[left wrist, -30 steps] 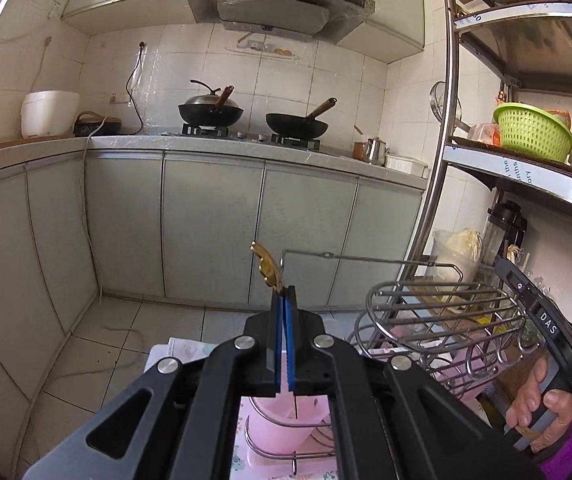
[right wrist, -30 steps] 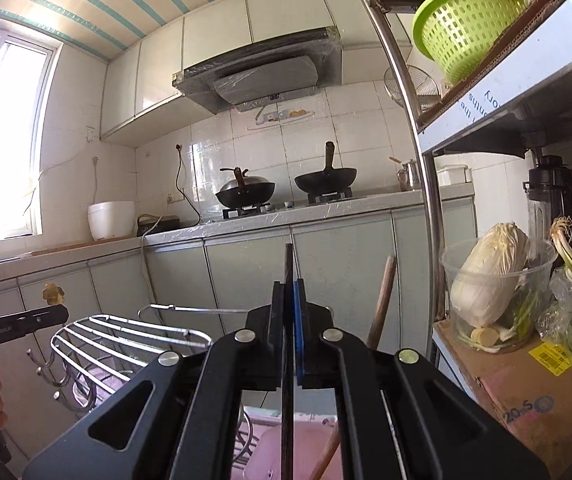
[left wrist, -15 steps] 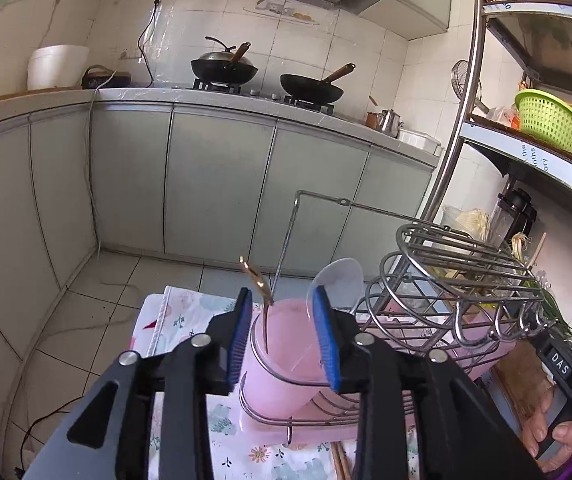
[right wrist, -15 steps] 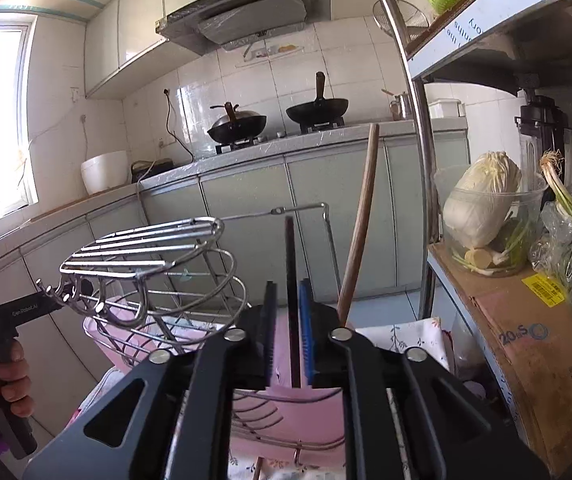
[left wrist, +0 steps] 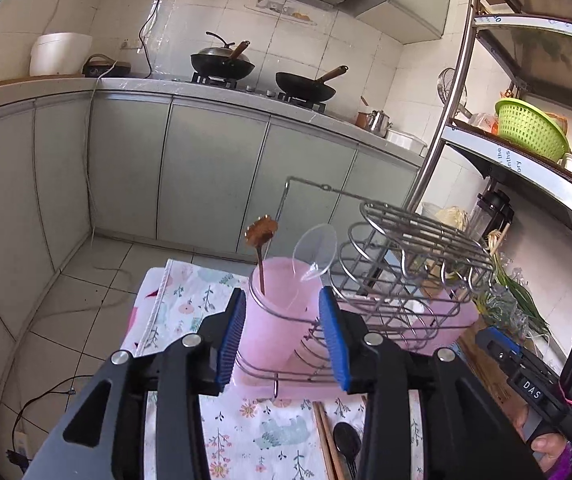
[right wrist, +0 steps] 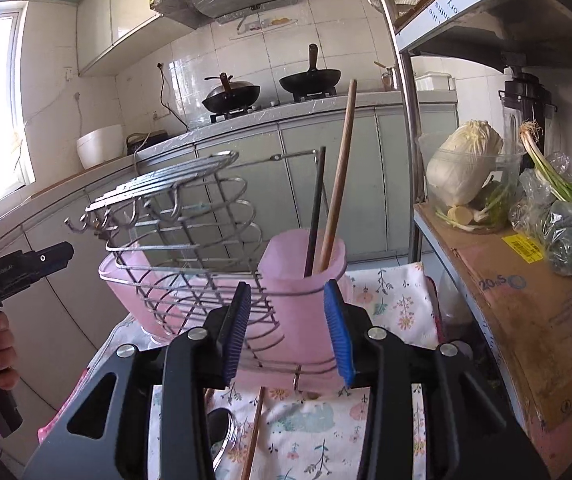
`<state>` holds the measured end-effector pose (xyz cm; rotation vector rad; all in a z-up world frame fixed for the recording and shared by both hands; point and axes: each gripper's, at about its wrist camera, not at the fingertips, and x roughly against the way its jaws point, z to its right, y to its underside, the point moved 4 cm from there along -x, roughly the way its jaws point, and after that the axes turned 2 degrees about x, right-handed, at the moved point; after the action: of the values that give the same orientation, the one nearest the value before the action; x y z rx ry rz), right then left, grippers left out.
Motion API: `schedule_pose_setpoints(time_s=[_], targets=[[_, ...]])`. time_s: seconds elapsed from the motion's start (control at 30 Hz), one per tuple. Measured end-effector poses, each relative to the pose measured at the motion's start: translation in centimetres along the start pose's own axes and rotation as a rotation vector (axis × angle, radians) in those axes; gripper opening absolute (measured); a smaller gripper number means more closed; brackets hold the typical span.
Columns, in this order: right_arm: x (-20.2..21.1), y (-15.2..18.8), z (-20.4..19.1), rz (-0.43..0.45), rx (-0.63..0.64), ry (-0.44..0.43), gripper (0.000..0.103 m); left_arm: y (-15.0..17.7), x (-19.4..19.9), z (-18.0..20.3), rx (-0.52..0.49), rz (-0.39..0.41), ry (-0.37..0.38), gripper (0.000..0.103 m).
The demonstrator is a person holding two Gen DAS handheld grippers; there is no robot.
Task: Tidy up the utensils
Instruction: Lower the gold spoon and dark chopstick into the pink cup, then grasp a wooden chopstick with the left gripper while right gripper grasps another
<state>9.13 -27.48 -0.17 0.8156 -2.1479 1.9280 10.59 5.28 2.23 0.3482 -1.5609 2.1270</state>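
A wire rack [left wrist: 414, 248] holds pink cups at its two ends. In the left wrist view, the pink cup [left wrist: 273, 312] holds a gold spoon [left wrist: 261, 236] and a clear plastic spoon [left wrist: 314, 248]. My left gripper [left wrist: 283, 330] is open and empty in front of that cup. In the right wrist view, another pink cup [right wrist: 306, 280] holds a black chopstick [right wrist: 314, 216] and a wooden chopstick [right wrist: 340, 172]. My right gripper [right wrist: 290, 330] is open and empty just in front of it. More chopsticks [left wrist: 328, 436] and a dark spoon [left wrist: 348, 440] lie on the floral cloth.
The rack stands on a floral cloth [left wrist: 189, 308] over a small table. A metal shelf unit [right wrist: 526, 320] on the right holds a cardboard box, cabbage and greens. Kitchen cabinets [left wrist: 205, 176] with woks stand behind. A green basket [left wrist: 530, 128] sits on the upper shelf.
Both grippers opened and let go: the left released the gold spoon into its cup, the right released the black chopstick into its cup. Both views tilted downward.
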Motion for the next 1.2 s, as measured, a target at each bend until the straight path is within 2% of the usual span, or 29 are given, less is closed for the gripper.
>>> schedule_pose_setpoints(time_s=[0.2, 0.47, 0.67, 0.93, 1.03, 1.2], targets=[[0.2, 3.0, -1.1, -0.104, -0.014, -0.027, 0.039, 3.9, -0.1, 0.6, 0.013, -0.123, 0.055, 0.037], [0.4, 6.8, -0.9, -0.205, -0.075, -0.043, 0.039, 10.6, -3.6, 1.8, 0.055, -0.374, 0.142, 0.029], [0.4, 8.1, -0.3, -0.244, -0.111, -0.045, 0.039, 13.4, -7.0, 2.0, 0.105, -0.516, 0.144, 0.021], [-0.3, 9.1, 0.0, -0.29, -0.119, -0.064, 0.038, 14.6, -11.3, 2.4, 0.126, -0.635, 0.102, 0.016], [-0.5, 9.3, 0.2, -0.299, -0.123, -0.068, 0.038, 14.8, -12.5, 2.5, 0.118, -0.662, 0.075, 0.008], [-0.8, 9.7, 0.5, -0.305, -0.135, -0.073, 0.038, 15.3, -13.5, 3.3, 0.111, -0.68, 0.064, 0.007]])
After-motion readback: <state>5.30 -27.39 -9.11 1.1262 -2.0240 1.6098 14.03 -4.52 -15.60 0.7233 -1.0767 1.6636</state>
